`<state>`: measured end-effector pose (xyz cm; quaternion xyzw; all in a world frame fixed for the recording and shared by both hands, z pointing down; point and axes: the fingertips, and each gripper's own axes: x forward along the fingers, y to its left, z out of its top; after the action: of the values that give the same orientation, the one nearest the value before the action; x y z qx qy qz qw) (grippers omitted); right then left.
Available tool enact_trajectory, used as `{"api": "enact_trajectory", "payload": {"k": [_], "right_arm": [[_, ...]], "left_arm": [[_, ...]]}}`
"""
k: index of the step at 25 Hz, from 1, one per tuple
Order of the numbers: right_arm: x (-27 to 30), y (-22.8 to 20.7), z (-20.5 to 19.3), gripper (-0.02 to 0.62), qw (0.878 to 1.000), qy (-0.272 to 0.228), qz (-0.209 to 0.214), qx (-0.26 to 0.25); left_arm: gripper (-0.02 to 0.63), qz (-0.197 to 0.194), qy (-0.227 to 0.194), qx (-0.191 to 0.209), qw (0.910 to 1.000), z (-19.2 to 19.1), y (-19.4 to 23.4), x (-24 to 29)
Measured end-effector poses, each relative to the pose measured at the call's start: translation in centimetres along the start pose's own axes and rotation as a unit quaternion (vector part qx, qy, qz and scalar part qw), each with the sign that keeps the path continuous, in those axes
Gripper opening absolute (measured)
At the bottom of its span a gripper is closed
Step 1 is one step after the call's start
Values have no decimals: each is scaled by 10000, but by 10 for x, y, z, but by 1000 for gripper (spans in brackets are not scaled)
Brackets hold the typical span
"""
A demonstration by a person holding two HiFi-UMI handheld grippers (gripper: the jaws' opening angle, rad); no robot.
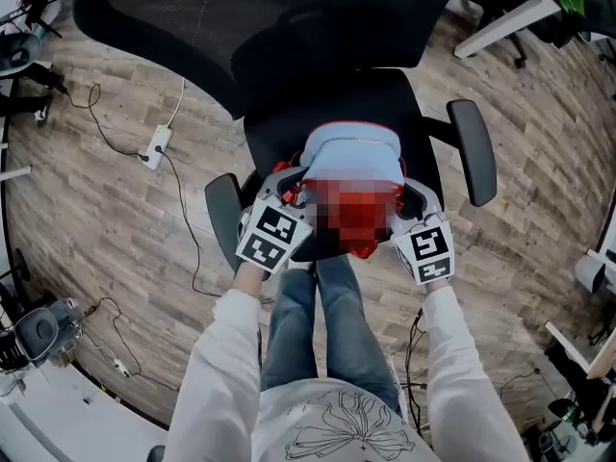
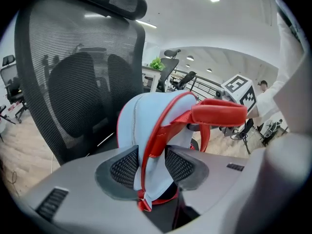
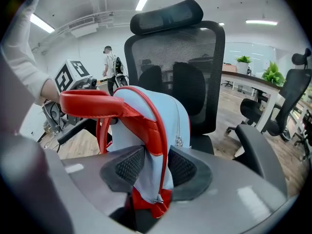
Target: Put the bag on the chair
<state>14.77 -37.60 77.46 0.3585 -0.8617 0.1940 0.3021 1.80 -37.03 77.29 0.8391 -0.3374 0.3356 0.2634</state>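
A light blue backpack (image 1: 351, 157) with red trim and red straps stands upright on the seat of a black mesh office chair (image 1: 385, 94). My left gripper (image 1: 289, 186) is at the bag's left side and my right gripper (image 1: 414, 200) at its right side. In the left gripper view the bag's (image 2: 146, 116) edge lies between the jaws of the left gripper (image 2: 152, 165), which stand open around it. In the right gripper view the right gripper (image 3: 156, 167) is likewise open, the bag's (image 3: 170, 116) side seam loose between its pads. The chair's backrest (image 3: 185, 67) rises behind the bag.
The chair's armrests (image 1: 476, 152) (image 1: 223, 205) flank the bag. A white power strip (image 1: 156, 145) with cables lies on the wooden floor to the left. A white desk leg (image 1: 500, 17) is at the top right. Another office chair (image 3: 287, 96) stands to the right.
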Motion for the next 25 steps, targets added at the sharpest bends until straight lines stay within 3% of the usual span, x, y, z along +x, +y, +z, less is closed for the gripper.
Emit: {"api": "enact_trajectory", "payload": {"k": [7,11,16,18,21,25], "right_arm": [[-31,4,1,175,9997,1,-231,44],[-56,9,17,174,9991,-100,-414,-12],[-92,10,58,164,9947,-567,-847,165],[-107,10,80,134,9905,-812,-1088,236],[-131,13,119,54,9812,-1252,-1431,336],[-173,25,162,54,9687,-1781,-1670,450]], "left_arm": [[176,-26,-148,5,9999,5,-7,-36],[176,116,-529,-23,9985,22,-6,-72],[176,261,-1021,62,9944,61,-13,-116],[144,327,-1298,151,9909,81,-17,-134],[43,448,-1788,292,9824,113,-22,-165],[34,530,-2180,411,9736,145,-44,-205]]}}
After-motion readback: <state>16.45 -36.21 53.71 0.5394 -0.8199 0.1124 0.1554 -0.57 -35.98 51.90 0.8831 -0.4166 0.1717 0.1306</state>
